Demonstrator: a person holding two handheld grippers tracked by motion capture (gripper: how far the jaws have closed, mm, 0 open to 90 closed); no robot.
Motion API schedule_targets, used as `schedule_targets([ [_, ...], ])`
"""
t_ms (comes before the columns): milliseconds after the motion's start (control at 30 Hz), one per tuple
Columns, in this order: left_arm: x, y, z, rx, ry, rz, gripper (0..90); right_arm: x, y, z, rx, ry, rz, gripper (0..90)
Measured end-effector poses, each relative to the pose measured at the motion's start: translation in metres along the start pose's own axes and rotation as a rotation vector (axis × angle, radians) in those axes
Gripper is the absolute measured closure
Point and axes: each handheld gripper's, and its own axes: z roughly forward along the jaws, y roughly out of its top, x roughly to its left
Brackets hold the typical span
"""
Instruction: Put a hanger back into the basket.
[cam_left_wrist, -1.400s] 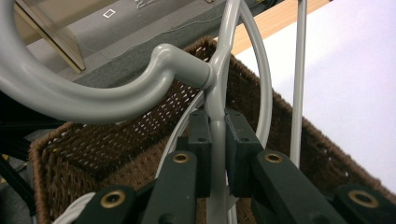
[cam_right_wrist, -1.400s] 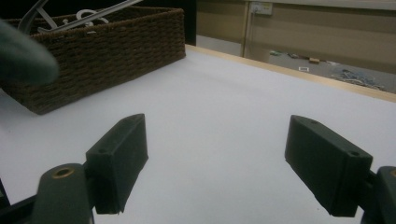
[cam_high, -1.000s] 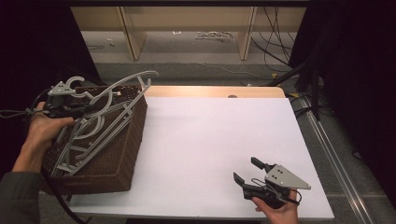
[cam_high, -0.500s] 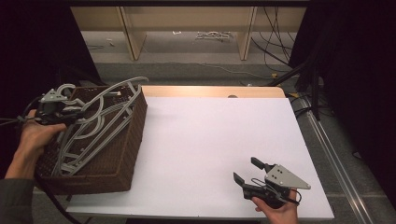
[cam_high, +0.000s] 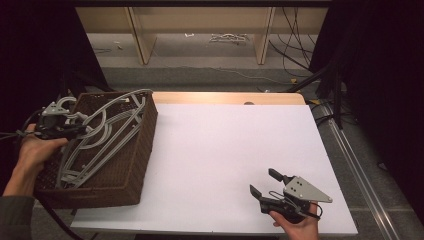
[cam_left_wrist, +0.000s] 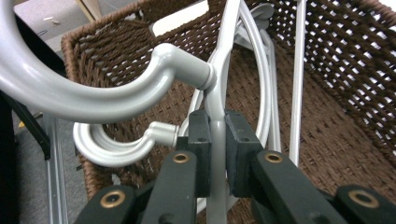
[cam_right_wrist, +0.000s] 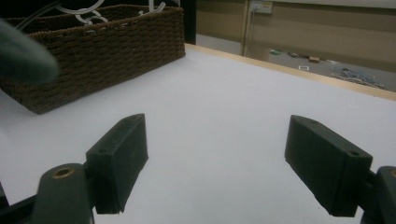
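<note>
With the left tool (cam_left_wrist: 215, 154) clamped on one grey hanger (cam_left_wrist: 219, 93) over the basket (cam_high: 135, 170) at the bench's left edge and the right tool (cam_high: 267, 186) wide open, neighbouring hooks risked snagging it.

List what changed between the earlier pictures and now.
The left gripper, shut on a grey hanger the whole time, has lowered it into the wicker basket; a second ago its far end stuck out above the basket's rim, and now it lies lower among the other hangers. The right gripper stayed open over the white table.
</note>
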Motion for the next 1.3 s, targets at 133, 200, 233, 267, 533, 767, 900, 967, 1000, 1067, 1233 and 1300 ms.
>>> schedule_targets([
  [133,0.001,-0.005,0.002,0.008,-0.008,0.017,82.1,0.0,0.0,0.0,-0.003,0.0,0.002,22.2],
  [200,0.002,-0.007,0.003,0.007,-0.008,0.019,82.1,0.0,0.0,0.0,0.0,-0.004,0.0,22.2],
  [233,0.003,-0.008,0.002,0.009,-0.007,0.021,82.1,0.0,0.0,0.0,0.001,-0.003,0.0,22.2],
  [267,0.004,-0.009,0.001,0.013,-0.009,0.02,82.1,0.0,0.0,0.0,0.001,-0.003,0.0,22.2],
  [533,-0.025,-0.023,0.0,0.026,-0.033,-0.409,82.0,0.0,0.0,0.0,0.001,-0.003,0.0,22.3],
  [767,-0.025,-0.027,0.003,0.033,-0.044,-0.405,82.0,0.0,0.0,0.0,0.0,-0.005,-0.001,22.2],
  [900,-0.028,-0.023,0.006,0.053,-0.048,-0.394,81.9,0.0,0.0,0.0,0.0,-0.001,-0.002,22.2],
  [967,-0.027,-0.023,0.009,0.048,-0.052,-0.4,81.9,0.0,0.0,0.0,0.0,-0.001,-0.002,22.2],
  [1000,-0.026,-0.023,0.008,0.065,-0.061,-0.409,81.9,0.0,0.0,0.0,-0.005,0.009,0.004,22.2],
  [1067,-0.025,-0.02,0.01,0.08,-0.057,-0.389,81.6,0.0,0.0,-0.001,0.006,-0.001,0.0,22.2],
  [1233,-0.019,-0.014,0.013,0.104,-0.076,-0.363,81.2,0.0,0.0,0.0,-0.002,-0.001,-0.002,22.2],
  [1300,-0.017,-0.012,0.015,0.123,-0.076,-0.348,81.0,0.0,0.0,0.0,0.004,0.001,0.0,22.2],
])
